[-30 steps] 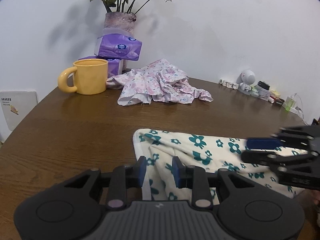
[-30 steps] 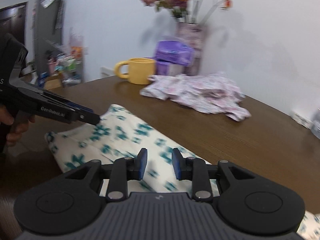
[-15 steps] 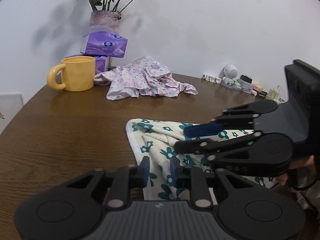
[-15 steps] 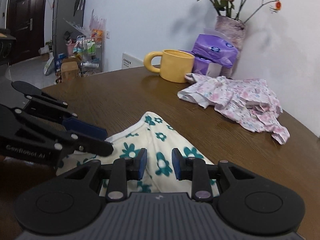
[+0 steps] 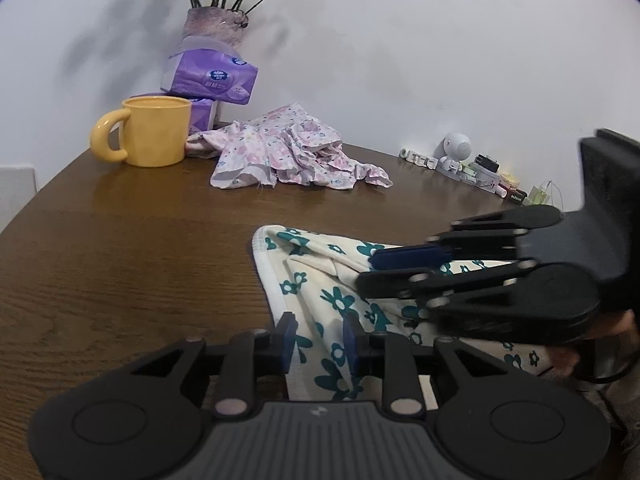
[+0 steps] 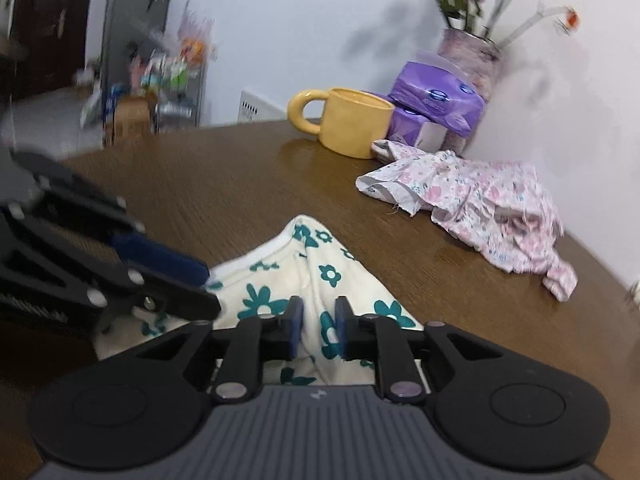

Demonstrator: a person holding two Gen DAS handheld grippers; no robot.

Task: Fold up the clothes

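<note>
1. Count: two garments, one yellow mug point(image 5: 158, 130), two purple tissue packs point(image 5: 212, 80), one vase point(image 5: 216, 26).
2. Cream teal-flowered garment point(image 5: 320, 280) lies on the table point(image 5: 120, 260) near the front edge; pink floral garment point(image 5: 288, 152) crumpled, well apart, beside the mug.
3. Left claw point(image 5: 318, 340): low, level, jaws narrow with cloth between; grip probable, contact unclear.
4. Right claw point(image 6: 316, 330): same narrow gap over cloth, reaching in from the right side.
</note>
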